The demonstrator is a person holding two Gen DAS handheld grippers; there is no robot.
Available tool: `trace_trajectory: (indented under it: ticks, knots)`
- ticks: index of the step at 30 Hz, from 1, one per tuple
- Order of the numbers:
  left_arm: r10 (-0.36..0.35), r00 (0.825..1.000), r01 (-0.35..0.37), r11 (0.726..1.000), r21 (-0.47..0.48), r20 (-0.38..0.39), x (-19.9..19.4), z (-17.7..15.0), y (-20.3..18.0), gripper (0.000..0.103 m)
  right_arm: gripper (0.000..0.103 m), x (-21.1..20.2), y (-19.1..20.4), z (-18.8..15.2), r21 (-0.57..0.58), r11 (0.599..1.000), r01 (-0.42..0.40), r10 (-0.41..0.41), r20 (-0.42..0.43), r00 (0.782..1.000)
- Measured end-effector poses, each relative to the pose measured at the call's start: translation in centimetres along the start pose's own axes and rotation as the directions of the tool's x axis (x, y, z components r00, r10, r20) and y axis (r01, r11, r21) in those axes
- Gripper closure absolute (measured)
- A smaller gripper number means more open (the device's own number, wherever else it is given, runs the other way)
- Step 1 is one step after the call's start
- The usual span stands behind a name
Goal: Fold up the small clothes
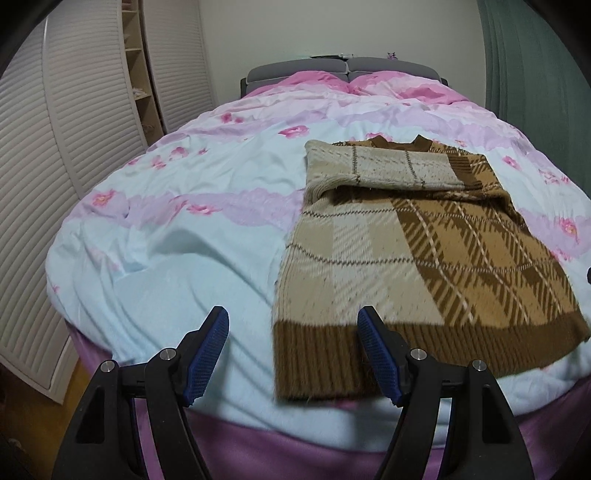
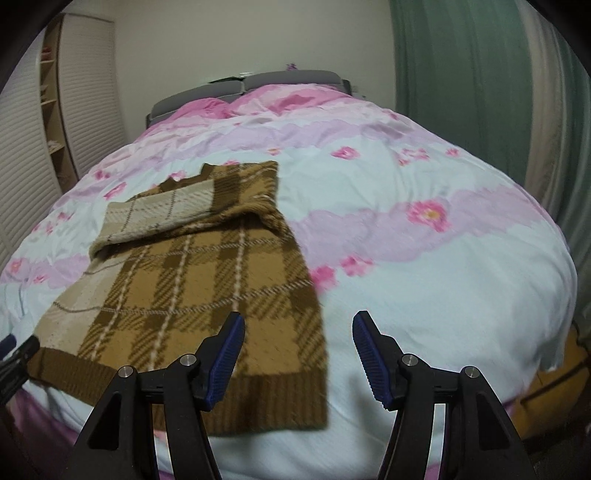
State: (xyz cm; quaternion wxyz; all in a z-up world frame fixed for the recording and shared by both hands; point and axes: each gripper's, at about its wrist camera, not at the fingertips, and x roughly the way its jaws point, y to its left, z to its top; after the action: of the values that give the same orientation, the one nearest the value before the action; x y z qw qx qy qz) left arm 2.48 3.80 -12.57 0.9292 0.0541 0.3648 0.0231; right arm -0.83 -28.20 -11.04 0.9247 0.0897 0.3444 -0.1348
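Lying flat, the brown plaid sweater (image 1: 424, 258) has sleeves folded in; both claws gape empty.

- A bed (image 1: 184, 229) under a pale blue and pink floral duvet fills the room, grey headboard (image 1: 343, 70) against a cream wall (image 1: 332, 26).
- White louvred wardrobe doors (image 1: 74, 129) flank open shelves (image 1: 138, 66).
- Green curtains (image 2: 461, 81) hang opposite.

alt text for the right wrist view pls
A brown and beige plaid sweater, its sleeves folded across the chest, lies flat on a floral duvet. The right hand-held gripper hovers open over the hem's right corner, holding nothing.
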Motion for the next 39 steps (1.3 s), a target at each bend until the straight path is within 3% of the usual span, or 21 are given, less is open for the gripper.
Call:
trace_trajectory:
  ticks: [6, 14, 20, 28, 32, 35, 37, 39]
  knots:
    - [-0.002, 1.000, 0.002, 1.000, -0.021, 0.017, -0.6, -0.8, 0.4, 0.031, 0.042, -0.3, -1.3, -1.3, 0.031, 0.999, 0.011, -0.010, -0.014, 1.000]
    - [-0.072, 0.995, 0.068, 0.996, -0.054, -0.070, 1.0, -1.4, 0.6, 0.031, 0.042, 0.2, -1.6, -2.1, 0.041, 0.999, 0.015, -0.013, -0.053, 0.999]
    - [-0.103, 0.991, 0.098, 0.993, -0.068, -0.085, 1.3, -1.6, 0.8, 0.042, 0.042, 1.9, -2.2, -3.0, 0.078, 0.997, -0.011, 0.022, -0.140, 0.990]
    - [-0.103, 0.990, 0.095, 0.992, -0.081, -0.093, 1.6, -1.8, 1.1, 0.058, 0.043, 2.4, -1.8, -3.6, 0.094, 0.991, -0.095, 0.110, -0.171, 0.979]
    - [-0.106, 0.990, 0.100, 0.993, -0.069, -0.095, 1.6, -1.8, 0.9, 0.066, 0.055, 2.9, -1.6, -3.9, 0.110, 0.985, -0.134, 0.154, -0.197, 0.968]
    - [-0.120, 0.988, 0.115, 0.992, -0.056, -0.098, 1.7, -1.9, 0.6, 0.081, 0.064, 3.1, -1.7, -4.1, 0.121, 0.982, -0.148, 0.171, -0.206, 0.964]
    - [-0.125, 0.987, 0.120, 0.991, -0.051, -0.098, 1.7, -1.9, 0.5, 0.086, 0.077, 3.2, -1.8, -4.1, 0.132, 0.979, -0.159, 0.184, -0.210, 0.960]
    - [-0.129, 0.987, 0.125, 0.991, -0.049, -0.094, 1.6, -1.9, 0.5, 0.089, 0.081, 3.4, -1.8, -4.2, 0.142, 0.975, -0.172, 0.199, -0.212, 0.957]
